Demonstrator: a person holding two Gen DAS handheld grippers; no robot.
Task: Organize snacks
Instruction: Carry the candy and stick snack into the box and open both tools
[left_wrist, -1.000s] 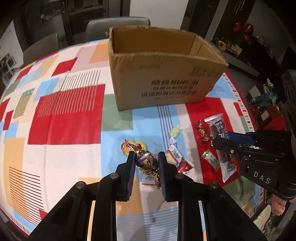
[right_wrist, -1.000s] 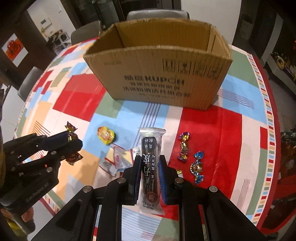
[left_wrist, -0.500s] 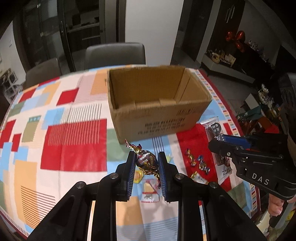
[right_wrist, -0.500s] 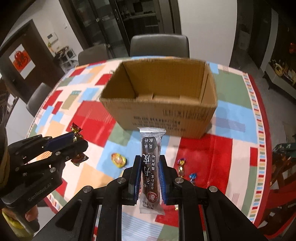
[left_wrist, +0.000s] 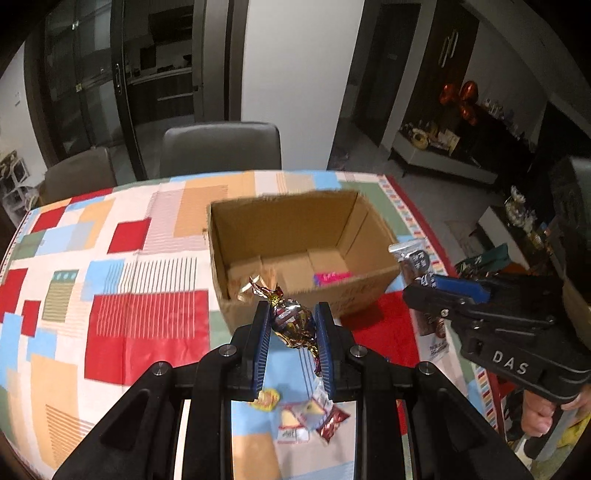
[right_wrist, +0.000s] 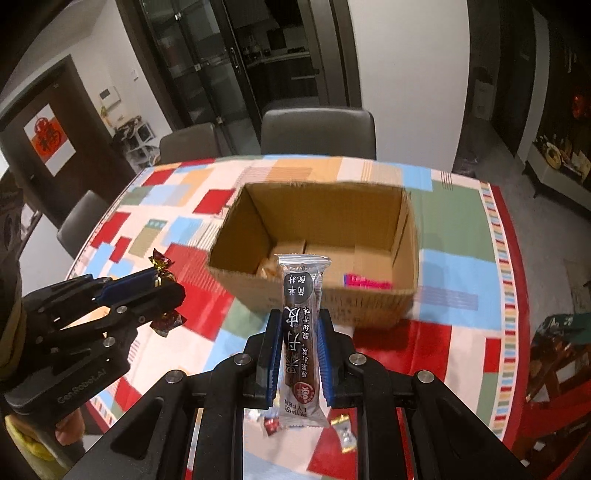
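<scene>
Snacks partly sorted, judging by the layout: a pink packet (right_wrist: 369, 283) already inside the cardboard box (left_wrist: 369, 291), plus something pale in the bottom near corner, too blurred to name.

Left claw (left_wrist: 293, 338) clenched on one foil-wrapped candy (left_wrist: 291, 323), held in the air just short of the box's near wall. Right claw (right_wrist: 297, 356) clenched on one long snack bar (right_wrist: 301, 332), standing upright between the pads, likewise just short of the box and above the tablecloth (left_wrist: 147, 325). Both pieces seemingly ready for the drop over the near wall; neither yet above the opening.

Left to do: release of these two into the box, then collection of the loose pieces on the cloth.

Count, as far as visible:
- one box, ahead of both claws
- two claws, each loaded
- one candy and one bar in the grips
- one pink packet in the box
- below and behind the left claw: one round yellow sweet (left_wrist: 266, 399) and about three small packets (left_wrist: 314, 417), overlapping, so exact number uncertain
- below the right claw: at least two small wrapped sweets (right_wrist: 343, 435), partly hidden
</scene>
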